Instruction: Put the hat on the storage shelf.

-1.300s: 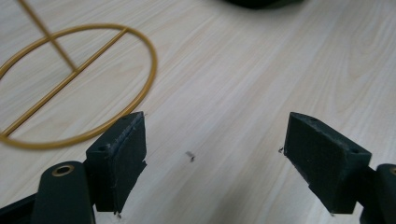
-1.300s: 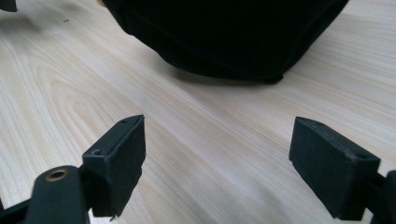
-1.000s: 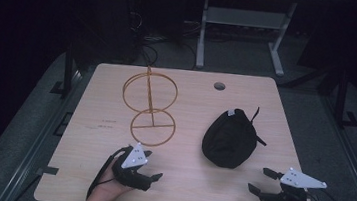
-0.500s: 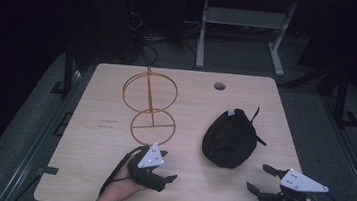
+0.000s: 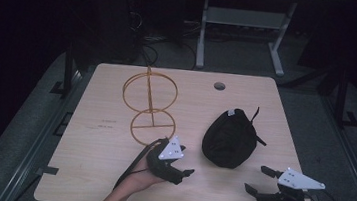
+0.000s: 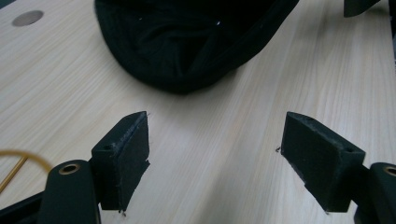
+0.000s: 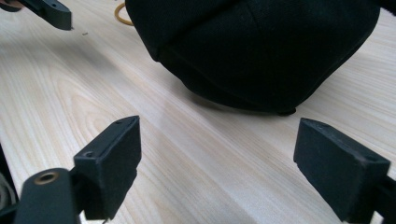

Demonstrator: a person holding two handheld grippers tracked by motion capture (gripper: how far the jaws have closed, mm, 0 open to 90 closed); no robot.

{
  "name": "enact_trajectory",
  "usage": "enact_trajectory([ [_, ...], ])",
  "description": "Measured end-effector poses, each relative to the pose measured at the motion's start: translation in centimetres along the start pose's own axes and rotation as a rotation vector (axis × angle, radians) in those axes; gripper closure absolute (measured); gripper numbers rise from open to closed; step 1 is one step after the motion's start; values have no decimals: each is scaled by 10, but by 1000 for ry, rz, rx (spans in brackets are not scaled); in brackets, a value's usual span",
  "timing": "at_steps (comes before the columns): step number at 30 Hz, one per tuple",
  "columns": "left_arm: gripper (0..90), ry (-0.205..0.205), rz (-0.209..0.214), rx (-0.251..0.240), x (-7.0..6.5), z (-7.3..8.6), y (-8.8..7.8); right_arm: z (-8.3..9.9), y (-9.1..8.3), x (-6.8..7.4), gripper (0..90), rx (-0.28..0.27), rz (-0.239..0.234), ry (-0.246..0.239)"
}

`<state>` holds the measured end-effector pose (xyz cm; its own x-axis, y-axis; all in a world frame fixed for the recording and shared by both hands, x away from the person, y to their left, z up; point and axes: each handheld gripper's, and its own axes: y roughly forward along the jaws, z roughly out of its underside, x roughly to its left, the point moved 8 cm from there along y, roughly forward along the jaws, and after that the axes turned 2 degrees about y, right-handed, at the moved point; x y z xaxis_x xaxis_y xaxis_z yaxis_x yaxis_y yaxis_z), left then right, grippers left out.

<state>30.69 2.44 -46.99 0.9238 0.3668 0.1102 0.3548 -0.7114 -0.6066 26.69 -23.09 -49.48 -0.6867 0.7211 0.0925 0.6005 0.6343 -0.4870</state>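
the black cap lies crown-up on the table, right of centre toward the near edge, untouched. since a second ago the left claw has slid along the near edge toward the cap, away from the gold wire stand; its jaws stand wide with nothing between them. the right claw has kept its place near the near right corner, its jaws just opening further, also empty. with 2 open claws flanking it, a two-handed pickup of the cap looks to be next.

Black cap between both grippers
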Motion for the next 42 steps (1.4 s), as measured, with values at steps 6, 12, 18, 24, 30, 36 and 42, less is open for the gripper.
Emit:
enact_trajectory([
  [6, 256, 16, 32, 5, -2, -16, 14, 2, 0, -2, 141, 12, -9, 18],
  [12, 275, 29, 70, 8, -5, -27, 26, 2, -1, -2, 141, 12, -11, 19],
  [18, 276, 69, 113, 54, -6, -34, 46, 3, 0, -2, 141, 17, -19, 17],
  [24, 274, 108, 135, 101, -8, -33, 61, 3, 1, -3, 141, 21, -19, 19],
  [30, 411, 118, 134, 116, -5, -31, 73, 4, 4, -4, 142, 27, -28, 27],
  [36, 547, 142, 144, 110, -5, -35, 72, 6, 6, -3, 142, 40, -35, 26],
  [42, 697, 211, 148, 106, -9, -44, 71, 5, 7, -3, 142, 38, -38, 29],
])
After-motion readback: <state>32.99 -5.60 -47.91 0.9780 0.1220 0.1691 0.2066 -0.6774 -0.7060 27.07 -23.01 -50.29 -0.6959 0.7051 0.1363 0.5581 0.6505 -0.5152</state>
